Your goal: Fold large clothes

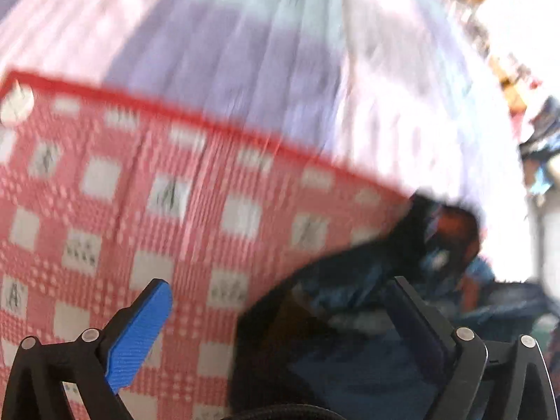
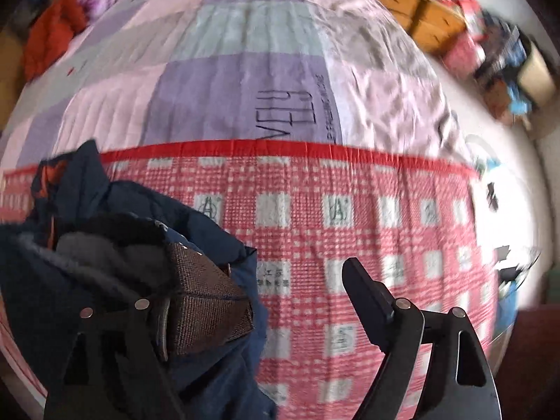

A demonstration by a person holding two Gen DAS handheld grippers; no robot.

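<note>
Left wrist: we see the left hand-held gripper (image 1: 280, 318) spread, dark jacket (image 1: 350, 315) at lower right touching its right finger, on the red check cloth (image 1: 140, 192) | right wrist: right hand-held gripper (image 2: 252, 301) spread, jacket (image 2: 105, 227) lower left over its left finger, bed (image 2: 245, 70) above.
</note>
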